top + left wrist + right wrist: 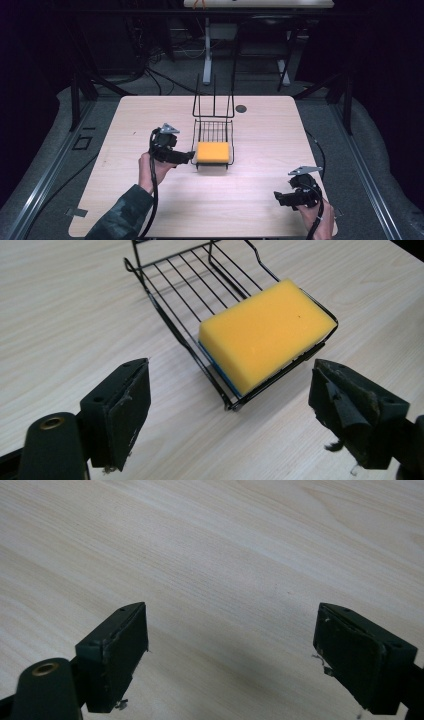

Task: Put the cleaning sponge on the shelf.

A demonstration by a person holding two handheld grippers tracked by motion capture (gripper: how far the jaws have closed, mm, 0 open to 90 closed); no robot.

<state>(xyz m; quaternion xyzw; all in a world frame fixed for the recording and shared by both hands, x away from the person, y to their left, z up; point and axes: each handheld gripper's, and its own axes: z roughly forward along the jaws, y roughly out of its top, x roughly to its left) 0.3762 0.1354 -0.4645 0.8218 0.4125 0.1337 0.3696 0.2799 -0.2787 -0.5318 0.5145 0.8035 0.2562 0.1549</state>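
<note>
A yellow sponge (pixel 213 152) with a blue underside lies at the near end of a black wire rack (pixel 213 131) in the middle of the table. In the left gripper view the sponge (pixel 266 333) rests on the rack's front rim (pixel 165 285). My left gripper (pixel 189 157) is open just left of the sponge, its jaws pointing at it with nothing between them. Its own view shows the left gripper (pixel 230 405) with the rack's corner just ahead of it. My right gripper (pixel 278 196) is open near the table's front right, over bare wood (pixel 230 650).
The light wooden table (pixel 130 120) has a small dark round mark (pixel 241 108) behind the rack. The rack's tall wire back (pixel 214 97) stands upright at its far end. Dark frame legs and cables lie beyond the table.
</note>
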